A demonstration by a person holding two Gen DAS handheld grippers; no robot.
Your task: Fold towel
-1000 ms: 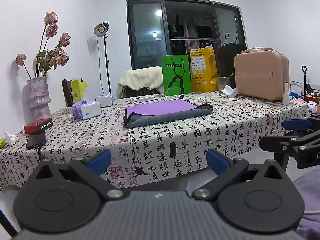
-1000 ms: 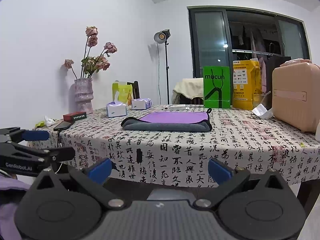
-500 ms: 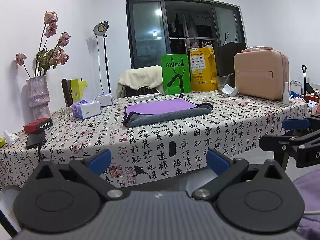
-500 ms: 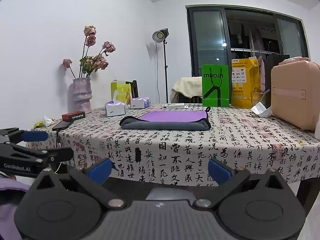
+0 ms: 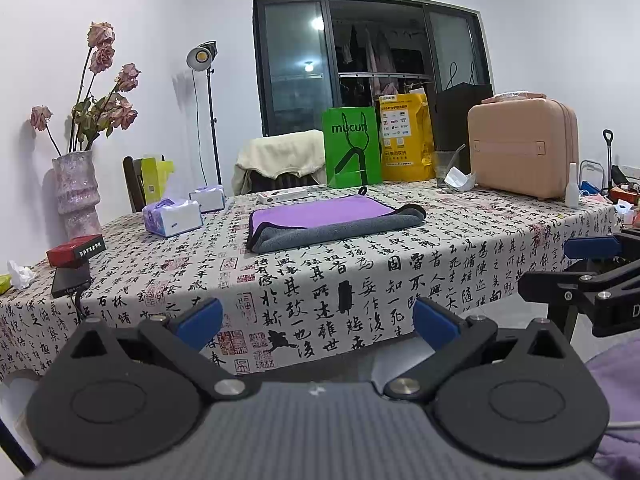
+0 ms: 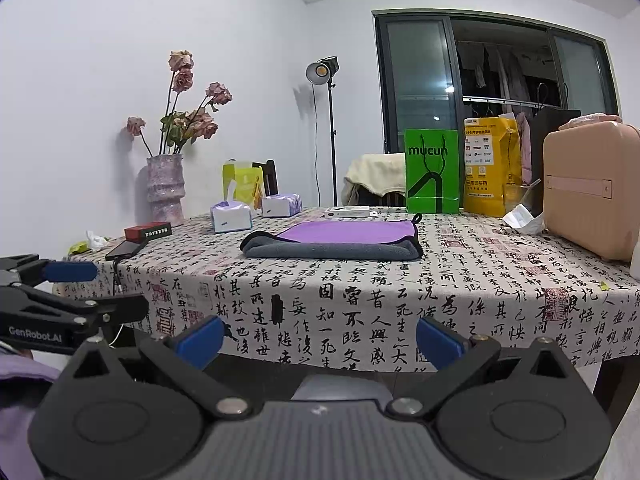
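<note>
A purple and grey towel (image 5: 332,222) lies folded flat on the table's patterned cloth (image 5: 400,268); it also shows in the right wrist view (image 6: 336,240). My left gripper (image 5: 318,322) is open and empty, held low in front of the table's near edge, well short of the towel. My right gripper (image 6: 320,340) is open and empty at the same height, also in front of the edge. Each gripper appears at the side of the other's view.
Around the towel stand tissue boxes (image 5: 174,218), a vase of dried roses (image 5: 76,192), a red box (image 5: 75,250), a green bag (image 5: 352,152), a yellow bag (image 5: 406,138), a glass (image 5: 446,168) and a pink case (image 5: 524,148).
Both wrist views shift very slightly; the grippers stay open in front of the table and the towel has not moved.
</note>
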